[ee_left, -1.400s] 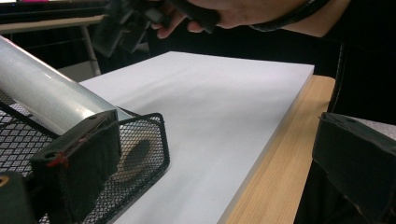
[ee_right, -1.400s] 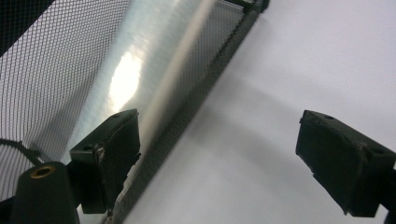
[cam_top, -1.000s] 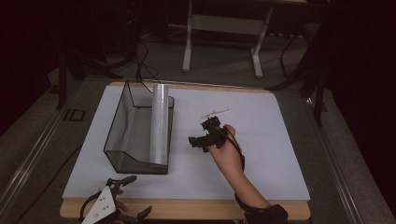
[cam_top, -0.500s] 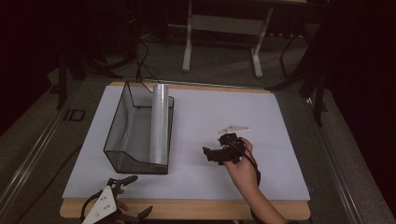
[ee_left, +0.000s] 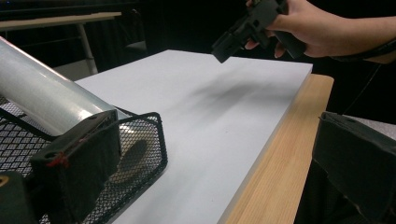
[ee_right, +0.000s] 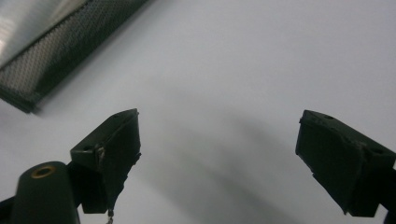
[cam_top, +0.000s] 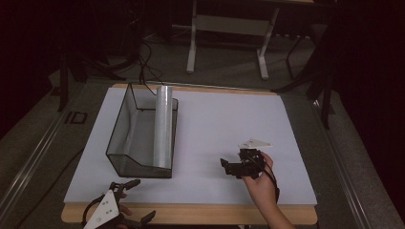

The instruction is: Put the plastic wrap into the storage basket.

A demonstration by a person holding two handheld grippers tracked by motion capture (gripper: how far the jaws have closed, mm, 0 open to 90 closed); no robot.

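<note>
one black mesh basket [cam_top: 125, 143], one silvery roll [cam_top: 163, 125] lying in it, two claws: left claw [cam_top: 133, 200], right claw [cam_top: 228, 167], one white bench [cam_top: 224, 119].

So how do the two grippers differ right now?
The right gripper is held over the middle of the white board, while the left gripper sits at the table's near edge beside the mesh basket. Both have open, empty jaws.

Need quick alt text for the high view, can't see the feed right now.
A silvery roll lies in a black mesh basket on the white table. The right tongs hover open and empty beside it; the left tongs wait at the near edge.
</note>
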